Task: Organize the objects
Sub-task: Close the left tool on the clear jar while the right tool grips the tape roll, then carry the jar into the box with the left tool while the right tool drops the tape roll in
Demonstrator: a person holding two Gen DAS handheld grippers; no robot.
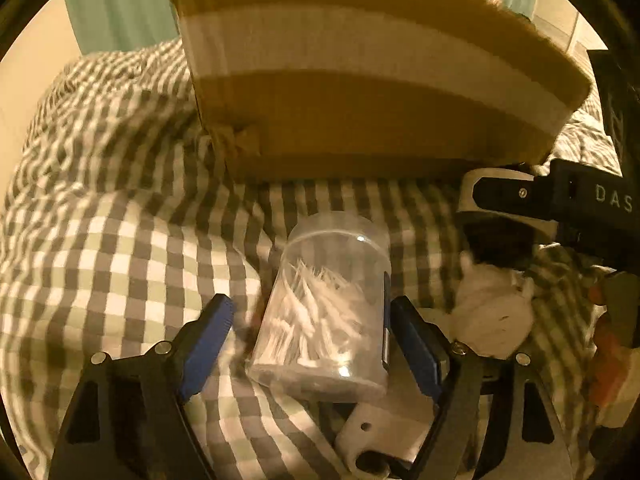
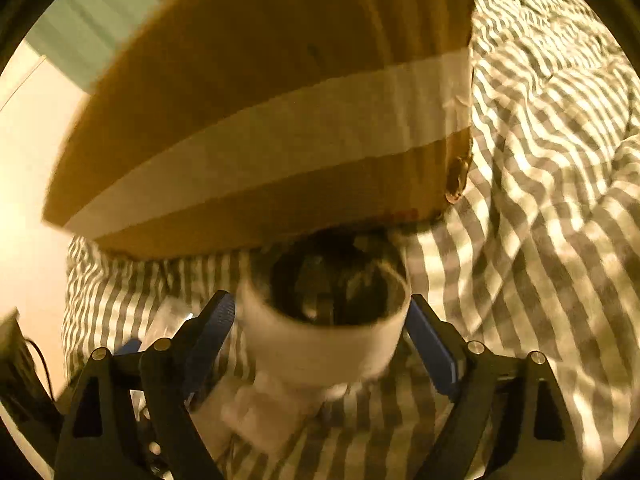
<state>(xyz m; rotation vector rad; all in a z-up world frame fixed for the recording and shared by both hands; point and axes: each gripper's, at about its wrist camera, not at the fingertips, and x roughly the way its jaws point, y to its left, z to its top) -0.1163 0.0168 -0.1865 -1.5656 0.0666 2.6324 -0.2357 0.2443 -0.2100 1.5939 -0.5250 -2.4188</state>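
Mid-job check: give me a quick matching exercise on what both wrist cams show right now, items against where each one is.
Items:
1. clear jar
2. white cup
3. cardboard box
4. checkered bedding

Places:
A. standing behind both grippers, white tape band across its side
B. between the left gripper's fingers
C. spread under everything
D. between the right gripper's fingers

Pairs: 1-B, 2-D, 3-A, 4-C

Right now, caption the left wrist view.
Open left gripper straddles a clear jar of floss picks before the cardboard box.
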